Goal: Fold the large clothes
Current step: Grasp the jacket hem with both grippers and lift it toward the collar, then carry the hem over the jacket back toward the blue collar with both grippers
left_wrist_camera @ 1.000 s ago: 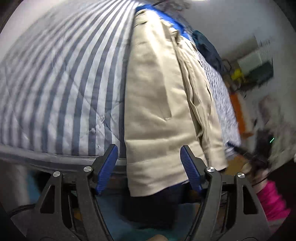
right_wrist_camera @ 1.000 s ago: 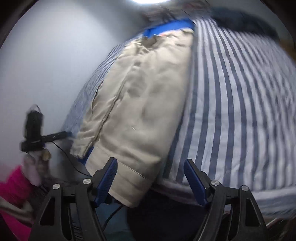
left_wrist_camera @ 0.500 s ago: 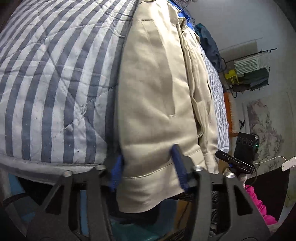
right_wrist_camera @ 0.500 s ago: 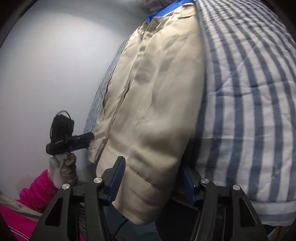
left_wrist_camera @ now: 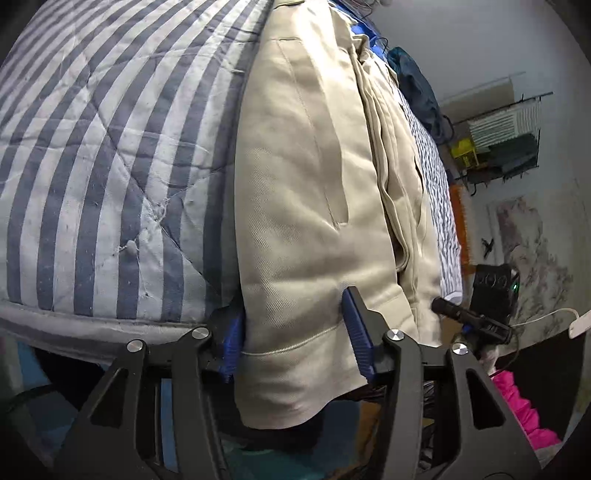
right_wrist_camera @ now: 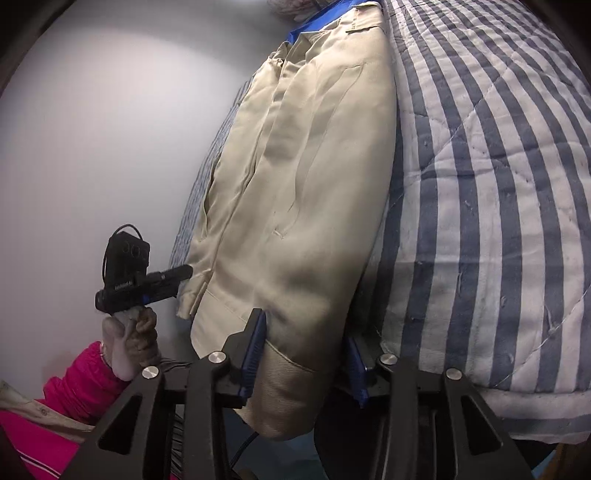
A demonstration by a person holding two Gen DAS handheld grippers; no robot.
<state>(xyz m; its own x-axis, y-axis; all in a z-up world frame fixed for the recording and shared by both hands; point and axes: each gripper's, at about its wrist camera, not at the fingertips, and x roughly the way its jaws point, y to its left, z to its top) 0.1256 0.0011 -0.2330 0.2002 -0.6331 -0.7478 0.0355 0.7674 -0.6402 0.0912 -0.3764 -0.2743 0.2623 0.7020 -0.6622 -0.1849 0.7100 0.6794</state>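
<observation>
1. A beige jacket lay lengthwise on a bed, its hem hanging over the near edge of the mattress; its far end reached toward a blue cloth at the head of the bed.
2. The left gripper had its blue pads on either side of the left hem corner, pressing into the cloth, so it held the jacket there at a middling width.
3. The right gripper straddled the right hem corner; its jaws were closing, with the jacket's fabric between the pads and bulging against them.
4. In the right wrist view the left gripper's black body showed at the jacket's far-left hem, carried by a hand with a pink sleeve behind it.
5. Under the jacket spread a blue-and-white striped quilt, stitched in diamonds, covering the bed to both sides.
6. A dark garment lay bunched on the far right of the bed.
7. Farther right, against the wall, stood a shelf with a yellow item on it.
</observation>
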